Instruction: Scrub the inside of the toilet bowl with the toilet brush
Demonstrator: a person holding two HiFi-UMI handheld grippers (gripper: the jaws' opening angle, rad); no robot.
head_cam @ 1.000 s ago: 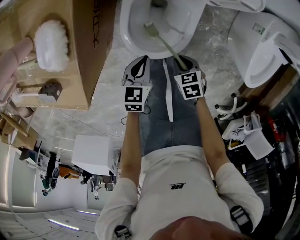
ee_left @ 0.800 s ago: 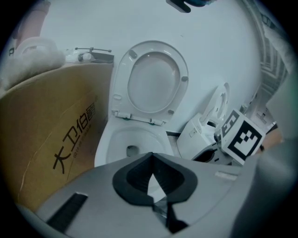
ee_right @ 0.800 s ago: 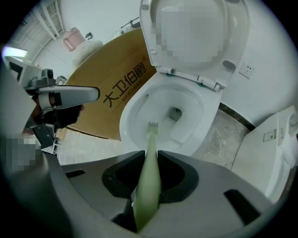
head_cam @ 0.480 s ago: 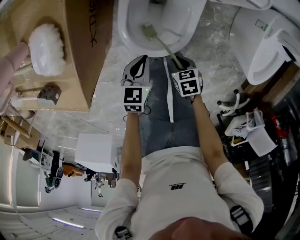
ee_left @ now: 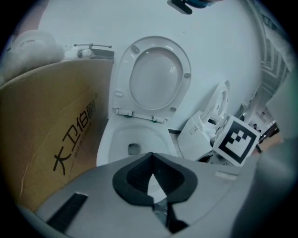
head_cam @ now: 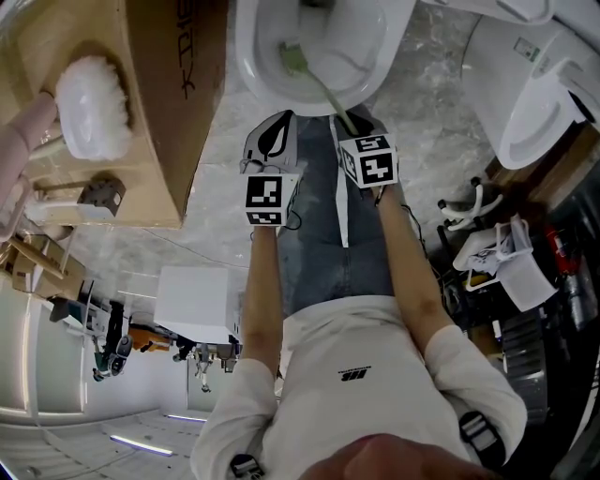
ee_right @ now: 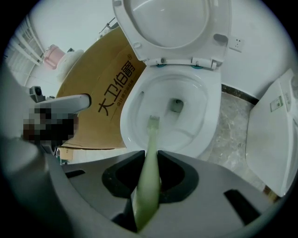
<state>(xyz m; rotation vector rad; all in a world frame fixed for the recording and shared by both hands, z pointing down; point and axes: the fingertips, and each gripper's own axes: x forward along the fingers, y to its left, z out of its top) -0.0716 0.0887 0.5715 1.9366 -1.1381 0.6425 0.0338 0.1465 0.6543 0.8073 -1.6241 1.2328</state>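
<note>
Head view: far part of toilet bowl [head_cam: 375,56] cut by top edge, same w/ cardboard box [head_cam: 178,103], its print only partly shown. Right gripper view: toilet brush [ee_right: 151,139] handle end lost inside right gripper [ee_right: 150,155]; bristles too small to make out. Left gripper view: left gripper [ee_left: 151,155] body covers bowl's near rim; dark thing [ee_left: 185,5] at top edge cut off, can't tell what. Clutter [head_cam: 492,267] nr second toilet [head_cam: 525,103] too small to ID.
</note>
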